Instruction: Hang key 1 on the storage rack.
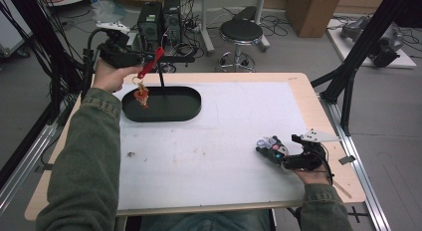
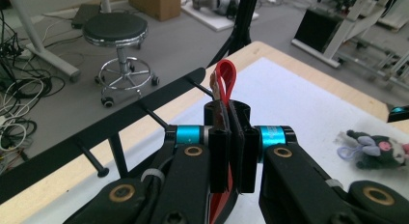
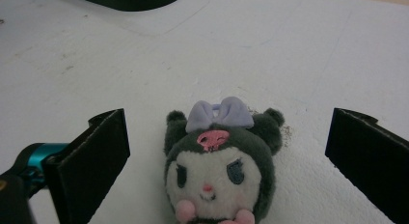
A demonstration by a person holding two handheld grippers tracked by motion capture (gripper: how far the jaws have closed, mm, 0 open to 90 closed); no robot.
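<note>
Keychain (image 1: 144,86), red strap, orange charm

Overhead forward-down view; 2 close jaw-level views

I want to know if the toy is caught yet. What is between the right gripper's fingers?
The small grey plush toy with a lilac bow lies on the white table mat between the open fingers, untouched, as the right gripper view shows.

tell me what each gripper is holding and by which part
The left gripper pinches a keychain by its red strap. The right gripper holds nothing; the plush toy sits between its open fingers.
</note>
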